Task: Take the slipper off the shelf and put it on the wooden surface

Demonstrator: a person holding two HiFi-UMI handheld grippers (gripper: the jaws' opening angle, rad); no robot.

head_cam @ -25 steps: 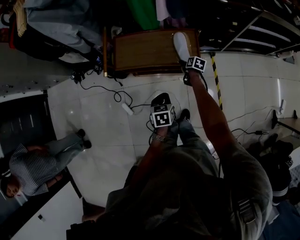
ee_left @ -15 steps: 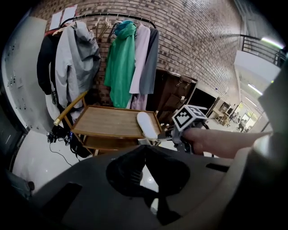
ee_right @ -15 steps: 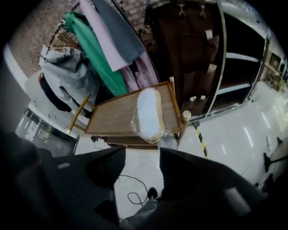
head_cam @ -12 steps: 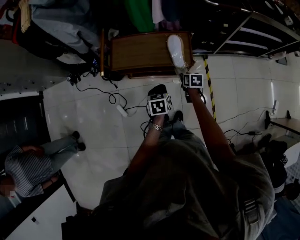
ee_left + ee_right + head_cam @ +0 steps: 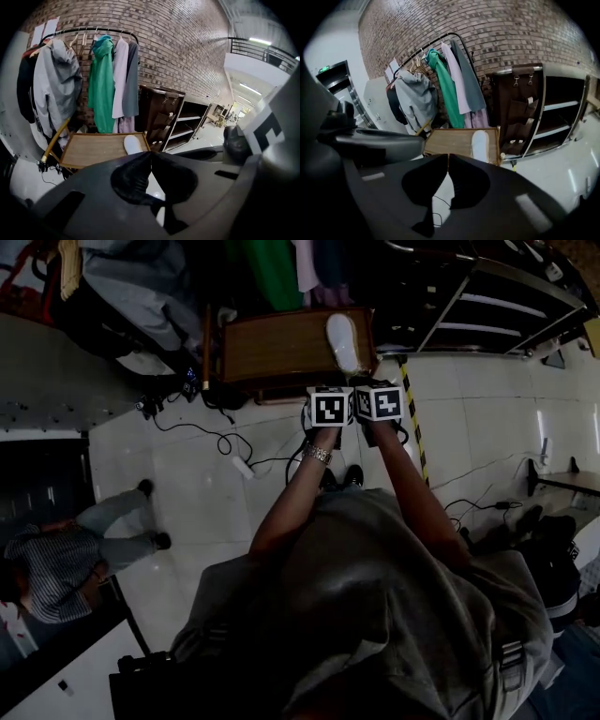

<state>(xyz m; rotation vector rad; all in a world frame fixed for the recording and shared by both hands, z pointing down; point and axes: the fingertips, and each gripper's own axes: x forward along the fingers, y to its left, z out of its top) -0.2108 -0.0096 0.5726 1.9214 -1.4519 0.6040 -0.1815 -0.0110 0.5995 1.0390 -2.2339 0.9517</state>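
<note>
The white slipper (image 5: pixel 342 341) lies flat on the wooden surface (image 5: pixel 272 348), ahead of and beyond both sets of jaws, toward the edge nearest the shelf (image 5: pixel 562 117), and is touched by neither tool. The placing is judged done. What remains is best done by keeping both tools clear of the surface, so that the slipper is not nudged.

The left gripper (image 5: pixel 151 157) is fully closed, pads together, with nothing gripped. The right gripper (image 5: pixel 448 159) is closing right up, its pads meeting on nothing.

The slipper's near end is cut off by the gripper bodies in both gripper views. In the dim head view, both sets of fingertips are hidden under the marker cubes.
</note>
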